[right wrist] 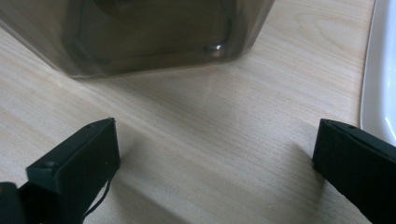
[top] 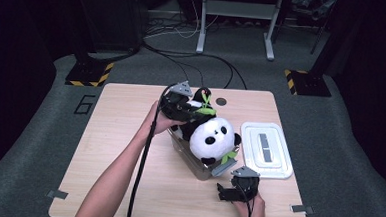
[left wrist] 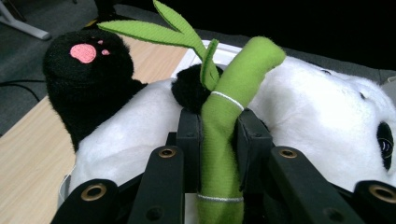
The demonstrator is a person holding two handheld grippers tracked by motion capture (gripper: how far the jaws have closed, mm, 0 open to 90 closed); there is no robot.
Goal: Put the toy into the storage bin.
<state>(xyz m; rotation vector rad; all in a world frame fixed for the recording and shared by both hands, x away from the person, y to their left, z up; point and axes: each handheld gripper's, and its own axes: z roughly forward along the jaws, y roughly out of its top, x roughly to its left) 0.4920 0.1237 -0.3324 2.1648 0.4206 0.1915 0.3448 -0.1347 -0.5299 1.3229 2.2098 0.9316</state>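
A black and white plush panda (top: 210,134) lies in a clear plastic box (top: 198,165) at the middle of the table. My left gripper (top: 193,107) is at the panda's far side, shut on its green felt bamboo stalk (left wrist: 223,126). The stalk stands up between the two pads, its leaves (left wrist: 161,28) spread above, and the panda's black paw (left wrist: 86,70) with a pink sole is to the left. Near the table's front edge my right gripper (top: 227,186) rests open on the wood, nothing between its jaws. The box's corner (right wrist: 154,37) lies just ahead of it.
A white box lid (top: 265,148) lies flat to the right of the box, its edge (right wrist: 380,79) beside my right gripper. A round hole (top: 221,101) is in the tabletop at the back. Cables trail from both grippers toward the person.
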